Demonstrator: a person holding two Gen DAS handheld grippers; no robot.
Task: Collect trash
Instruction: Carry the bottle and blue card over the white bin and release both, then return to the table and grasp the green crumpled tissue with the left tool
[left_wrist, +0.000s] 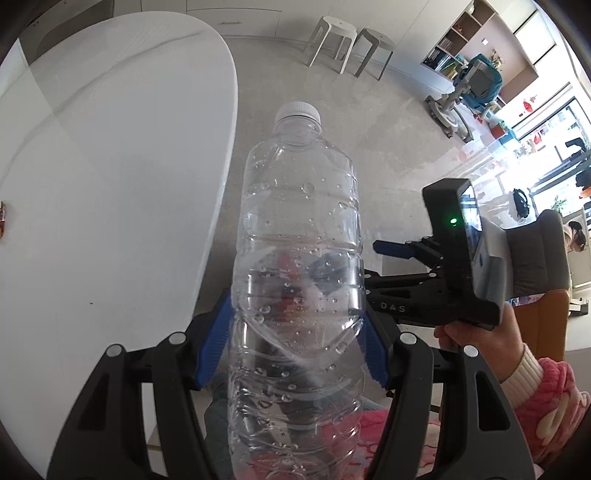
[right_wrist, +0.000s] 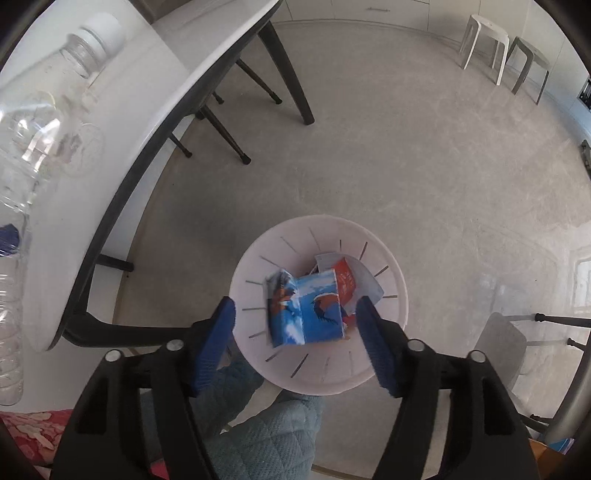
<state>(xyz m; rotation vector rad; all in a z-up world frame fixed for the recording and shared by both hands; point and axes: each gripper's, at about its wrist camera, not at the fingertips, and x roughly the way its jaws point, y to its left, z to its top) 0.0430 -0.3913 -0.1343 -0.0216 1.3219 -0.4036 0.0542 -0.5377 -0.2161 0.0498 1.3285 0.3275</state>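
Observation:
My left gripper is shut on a clear plastic bottle with a white cap, held upright beside the white table. The bottle also shows at the left edge of the right wrist view. My right gripper is open and empty above a white trash bin on the floor. A blue carton and a red and white wrapper lie in the bin. The right gripper also shows in the left wrist view, to the right of the bottle.
The white table's edge and dark legs stand left of the bin. Two stools stand at the far wall. A grey chair is to the right of the bin. A small wrapper lies at the table's left edge.

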